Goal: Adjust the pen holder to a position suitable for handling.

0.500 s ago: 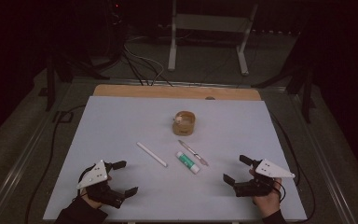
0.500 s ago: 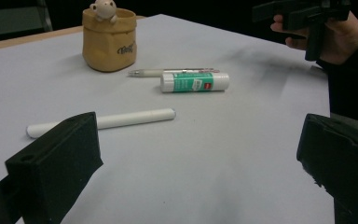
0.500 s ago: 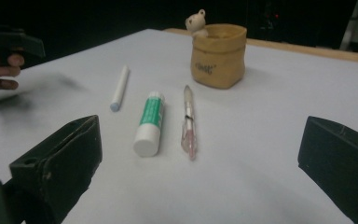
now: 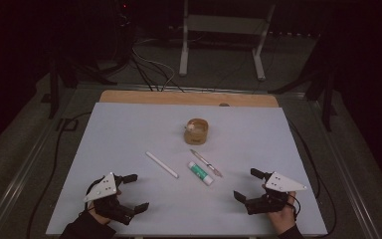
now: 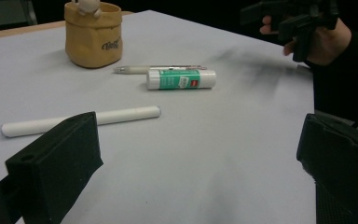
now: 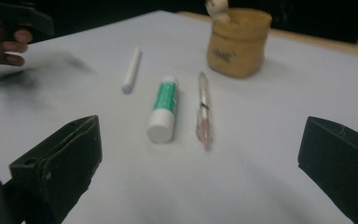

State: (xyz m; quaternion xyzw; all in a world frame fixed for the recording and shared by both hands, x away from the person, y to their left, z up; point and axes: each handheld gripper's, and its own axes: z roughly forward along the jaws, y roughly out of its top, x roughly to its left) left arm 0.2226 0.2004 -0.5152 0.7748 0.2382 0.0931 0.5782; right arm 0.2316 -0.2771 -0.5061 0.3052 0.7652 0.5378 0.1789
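A tan pen pot (image 4: 197, 131) (image 5: 93, 33) (image 6: 238, 41) stands near the middle of the white table (image 4: 129, 129). In front of it lie a clear pen (image 4: 206, 163) (image 5: 154, 68) (image 6: 203, 109), a green-and-white glue stick (image 4: 200, 173) (image 5: 182, 79) (image 6: 164, 109) and a white stick (image 4: 161, 165) (image 5: 81, 120) (image 6: 131, 69). My left gripper (image 4: 135, 191) (image 5: 200, 172) rests open at the front left. Over at the front right my right gripper (image 4: 247, 184) (image 6: 200, 168) is open too. Nothing is between either pair of jaws.
A wooden strip (image 4: 189, 98) runs along the table's far edge. Beyond it stand a metal stand (image 4: 221, 30) and cables on the dark floor. Wide bare tabletop lies on both sides of the small objects.
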